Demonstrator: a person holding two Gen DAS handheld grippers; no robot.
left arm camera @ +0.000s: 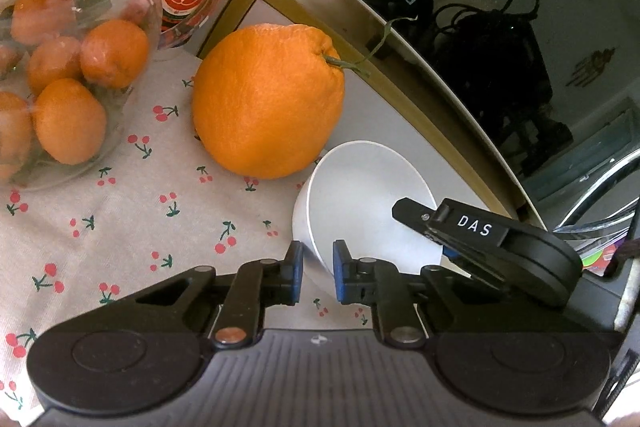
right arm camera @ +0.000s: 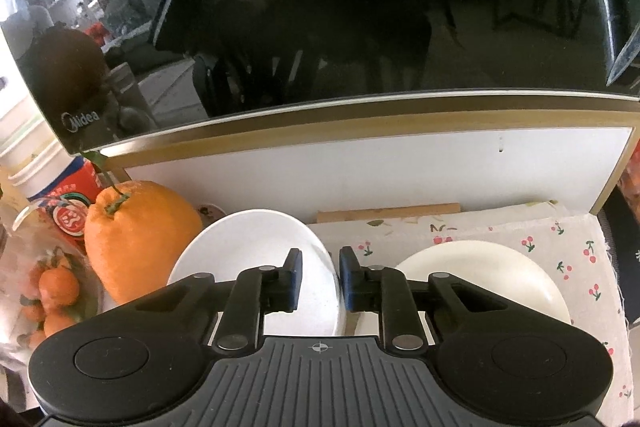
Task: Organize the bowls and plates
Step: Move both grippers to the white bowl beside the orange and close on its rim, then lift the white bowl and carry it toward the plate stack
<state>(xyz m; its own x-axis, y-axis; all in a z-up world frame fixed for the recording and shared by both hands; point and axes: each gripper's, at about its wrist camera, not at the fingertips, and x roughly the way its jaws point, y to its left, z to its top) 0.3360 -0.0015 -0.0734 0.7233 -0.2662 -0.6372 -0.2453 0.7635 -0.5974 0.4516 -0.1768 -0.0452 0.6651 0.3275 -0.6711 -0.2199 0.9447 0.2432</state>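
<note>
Your left tongs [left arm camera: 318, 273] grip the rim of the round white bowl [left arm camera: 360, 195]. Your right tongs [right arm camera: 320, 279] clamp its opposite rim, beside the cream plate [right arm camera: 480, 267].

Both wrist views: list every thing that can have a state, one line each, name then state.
white bowl: tilted, rim held by both grippers.
left gripper: shut on the white bowl's rim.
right gripper: shut on the white bowl's rim.
cream plate: lying flat on the cherry cloth, untouched.
large orange: resting on the cloth beside the bowl.
bag of small oranges: sitting on the cloth.
microwave: door closed.
</note>
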